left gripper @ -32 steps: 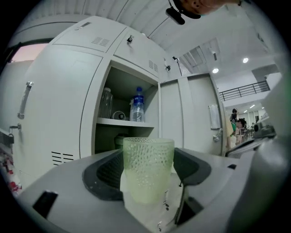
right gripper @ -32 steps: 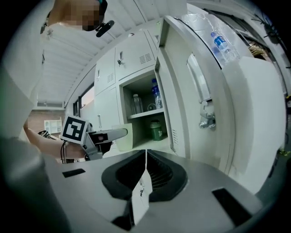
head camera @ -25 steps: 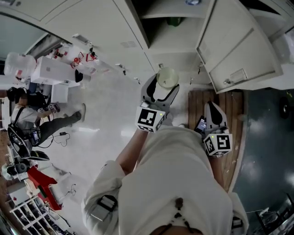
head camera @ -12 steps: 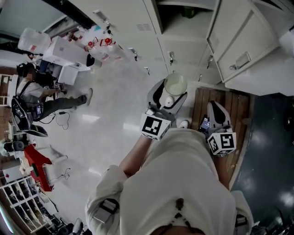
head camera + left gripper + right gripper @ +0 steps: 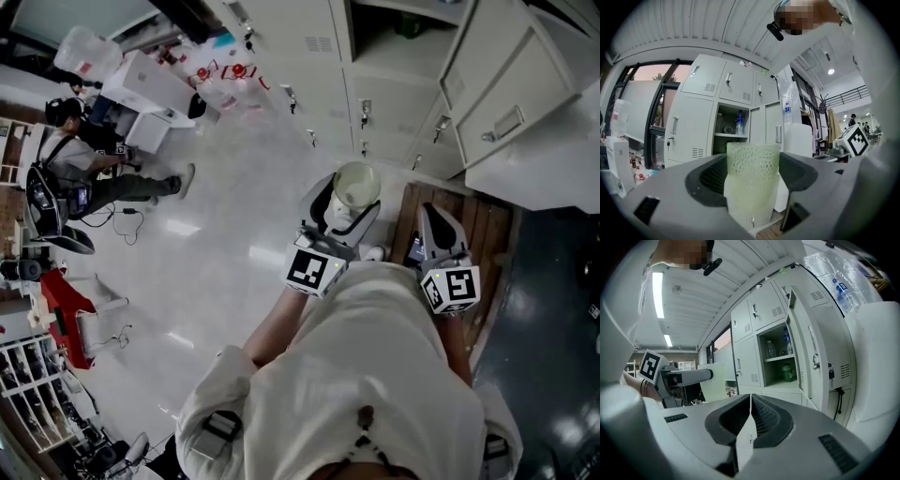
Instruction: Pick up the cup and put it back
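Note:
A pale green, dimpled translucent cup (image 5: 356, 185) stands upright between the jaws of my left gripper (image 5: 348, 194), which is shut on its sides and holds it in the air in front of the lockers. In the left gripper view the cup (image 5: 752, 176) fills the gap between both dark pads. My right gripper (image 5: 431, 214) hovers to the right over a wooden platform. Its jaws (image 5: 750, 401) meet with nothing between them. The right gripper view also shows the cup (image 5: 712, 380) from the side in the left gripper (image 5: 686, 377).
Grey lockers (image 5: 375, 103) line the far side. One compartment stands open (image 5: 780, 364) with a green container (image 5: 787, 372) and bottles (image 5: 739, 123) on its shelves, its door (image 5: 497, 84) swung right. A wooden platform (image 5: 487, 234) lies below. A seated person (image 5: 89, 173) and boxes are at far left.
The head view has swung so the lockers sit higher and farther. The left gripper with the cup has drifted slightly right and down in view; the right gripper has barely moved.

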The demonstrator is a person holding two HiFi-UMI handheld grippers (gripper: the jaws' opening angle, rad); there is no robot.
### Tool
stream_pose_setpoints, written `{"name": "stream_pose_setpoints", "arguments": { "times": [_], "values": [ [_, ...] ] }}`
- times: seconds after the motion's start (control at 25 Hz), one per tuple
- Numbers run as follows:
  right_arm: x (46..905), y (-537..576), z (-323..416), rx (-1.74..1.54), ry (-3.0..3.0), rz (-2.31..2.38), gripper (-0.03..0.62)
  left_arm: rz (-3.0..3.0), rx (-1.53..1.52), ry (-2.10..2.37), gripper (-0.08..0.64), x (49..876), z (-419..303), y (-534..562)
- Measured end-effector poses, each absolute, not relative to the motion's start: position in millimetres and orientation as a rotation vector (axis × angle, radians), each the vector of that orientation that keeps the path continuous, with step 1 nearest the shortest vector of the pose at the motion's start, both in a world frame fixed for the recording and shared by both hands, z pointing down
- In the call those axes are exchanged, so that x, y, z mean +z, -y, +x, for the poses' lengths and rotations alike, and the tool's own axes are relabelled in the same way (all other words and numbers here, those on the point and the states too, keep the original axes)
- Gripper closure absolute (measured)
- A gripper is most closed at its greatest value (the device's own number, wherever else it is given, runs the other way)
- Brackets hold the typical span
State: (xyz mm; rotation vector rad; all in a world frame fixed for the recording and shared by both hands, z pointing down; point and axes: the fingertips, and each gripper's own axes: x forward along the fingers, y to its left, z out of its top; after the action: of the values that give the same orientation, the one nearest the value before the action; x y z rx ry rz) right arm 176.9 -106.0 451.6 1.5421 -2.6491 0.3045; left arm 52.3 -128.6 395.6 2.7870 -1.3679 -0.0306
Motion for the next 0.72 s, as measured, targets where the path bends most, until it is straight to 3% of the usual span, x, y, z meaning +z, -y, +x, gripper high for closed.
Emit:
{"name": "stream_pose_setpoints", "arguments": {
  "times": [0.72],
  "values": [
    [457.7,93.1,180.6,0.341,2.617,1.576,0.566,2.783,-0.018,1.362,0.218,399.5,53.6,129.5]
  ]
}}
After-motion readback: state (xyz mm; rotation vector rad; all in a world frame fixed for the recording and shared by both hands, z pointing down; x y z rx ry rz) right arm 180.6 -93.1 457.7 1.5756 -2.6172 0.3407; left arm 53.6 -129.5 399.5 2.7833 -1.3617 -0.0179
